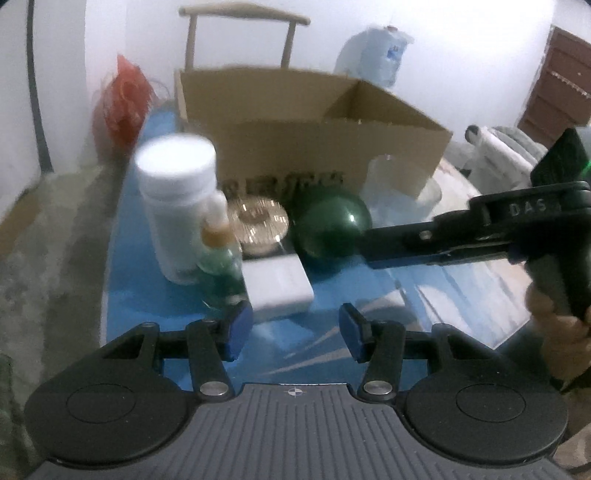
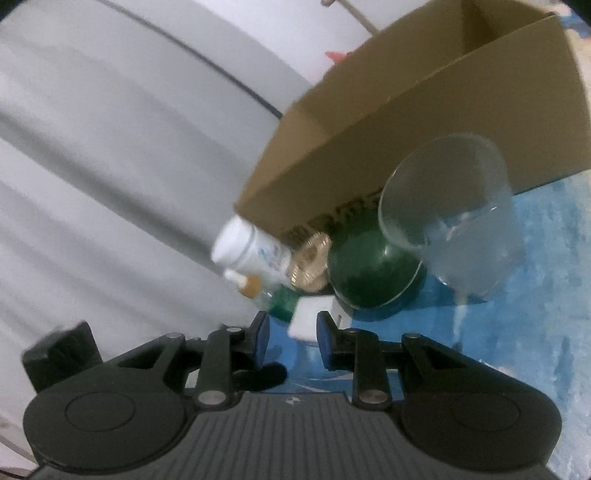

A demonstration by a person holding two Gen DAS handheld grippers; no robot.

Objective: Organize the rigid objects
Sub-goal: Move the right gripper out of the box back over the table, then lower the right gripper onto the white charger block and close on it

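Observation:
On the blue table top (image 1: 332,295) stand a white pill bottle (image 1: 177,206), a small green spray bottle (image 1: 219,266), a flat white box (image 1: 279,288), a gold round lid-like disc (image 1: 258,225), a dark green round bowl (image 1: 330,225) and a clear glass cup (image 1: 400,195). Behind them is an open cardboard box (image 1: 314,136). My left gripper (image 1: 295,328) is open and empty, just short of the white box. My right gripper (image 2: 291,339) is open and empty, near the white box (image 2: 310,319), with the green bowl (image 2: 369,273) and glass cup (image 2: 454,218) beyond. The right tool's side (image 1: 480,229) reaches toward the bowl.
A red net bag (image 1: 123,107) and a chair back (image 1: 243,33) stand behind the box. A plastic-wrapped bundle (image 1: 376,51) is at the back right, with white bags (image 1: 495,151) and a brown door (image 1: 557,85) farther right. Grey floor (image 1: 48,240) lies left of the table.

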